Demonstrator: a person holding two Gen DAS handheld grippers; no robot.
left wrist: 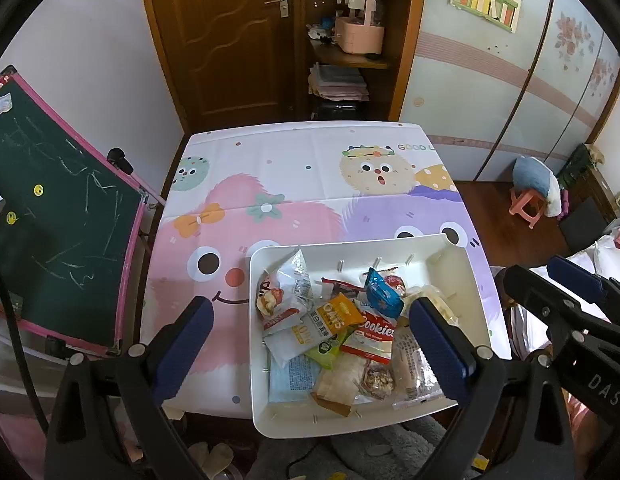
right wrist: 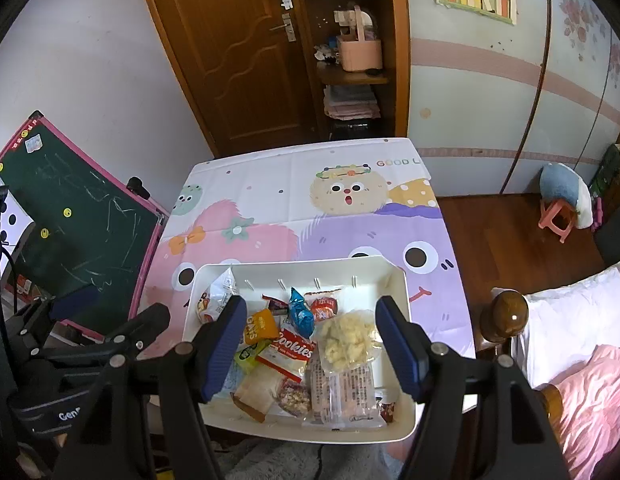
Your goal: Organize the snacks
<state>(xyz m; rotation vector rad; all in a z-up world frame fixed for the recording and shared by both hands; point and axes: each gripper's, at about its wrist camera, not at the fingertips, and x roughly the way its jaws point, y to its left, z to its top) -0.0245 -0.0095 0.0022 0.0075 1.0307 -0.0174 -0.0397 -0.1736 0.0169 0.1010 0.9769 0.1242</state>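
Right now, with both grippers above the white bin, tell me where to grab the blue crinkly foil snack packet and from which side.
Take the blue foil packet by its upper crimped end, coming down from above. It lies tilted on top of the pile in the white plastic bin, so that end looks free, while its lower end touches the red-and-white Cookies pouch. The right gripper, jaws open and empty, seems nearest.
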